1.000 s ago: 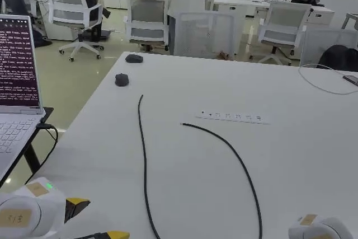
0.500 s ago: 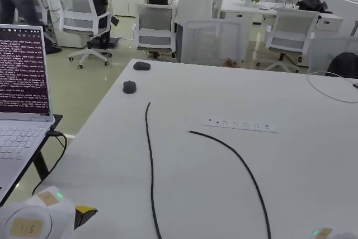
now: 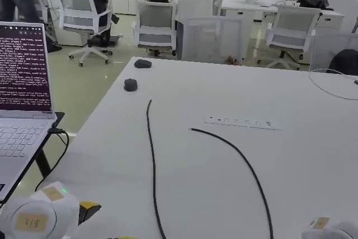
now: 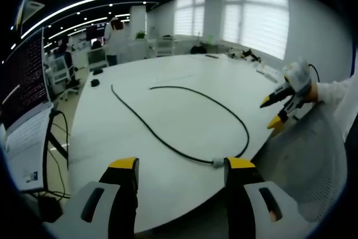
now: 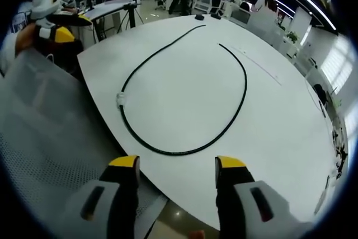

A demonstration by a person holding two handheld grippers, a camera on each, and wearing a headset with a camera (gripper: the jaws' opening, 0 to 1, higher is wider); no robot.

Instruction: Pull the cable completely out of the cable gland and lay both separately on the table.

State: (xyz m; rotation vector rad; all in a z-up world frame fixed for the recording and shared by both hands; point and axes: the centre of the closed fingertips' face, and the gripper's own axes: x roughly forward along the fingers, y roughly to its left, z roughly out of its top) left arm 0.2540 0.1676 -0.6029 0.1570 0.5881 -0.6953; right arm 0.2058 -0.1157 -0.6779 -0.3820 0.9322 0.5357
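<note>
Cable (image 3: 154, 172) lay in a U on the tabletop (image 4: 184, 116), ends pointing away; pale piece at the bend, probably the gland (image 4: 217, 163). Left gripper (image 4: 182, 163) and right gripper (image 5: 178, 163) jaws released, empty.

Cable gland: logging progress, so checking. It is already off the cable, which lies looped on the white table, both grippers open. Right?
No: the cable gland is still on the cable, as the left gripper view shows. The rest holds: cable looped on the white table, left gripper and right gripper open.
</note>
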